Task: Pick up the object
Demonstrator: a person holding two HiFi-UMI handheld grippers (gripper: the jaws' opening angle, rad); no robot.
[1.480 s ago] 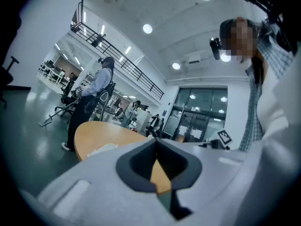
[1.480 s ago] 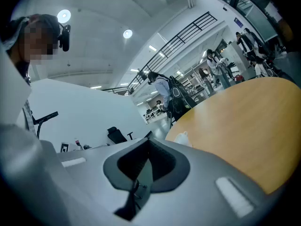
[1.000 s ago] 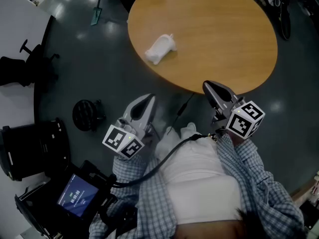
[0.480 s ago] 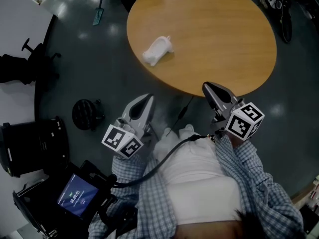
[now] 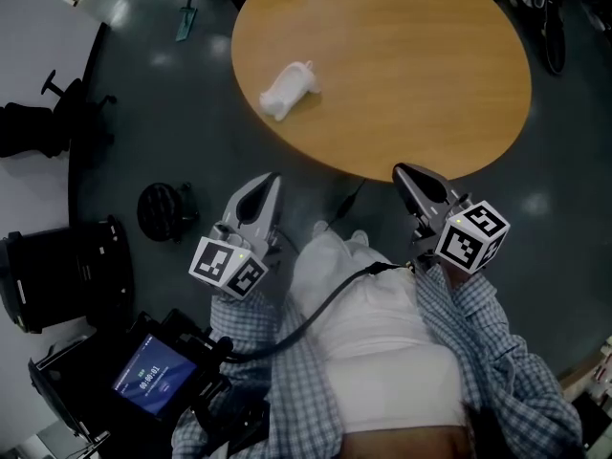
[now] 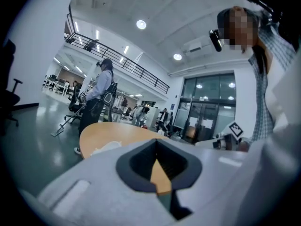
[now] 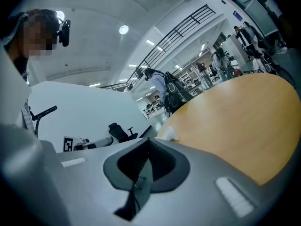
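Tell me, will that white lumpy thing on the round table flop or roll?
Probably floppy: the white thing looks lumpy and soft-edged, like cloth. Likely light too. It lies low on the table, so rolling seems unlikely.

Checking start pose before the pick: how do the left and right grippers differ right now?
Light grey left gripper sits over floor; dark grey right gripper overlaps the edge of the round wooden table. Left is nearer the white lumpy object. Both shut, empty.

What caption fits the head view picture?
Shut left claw and shut right claw near a round table bearing a white object.
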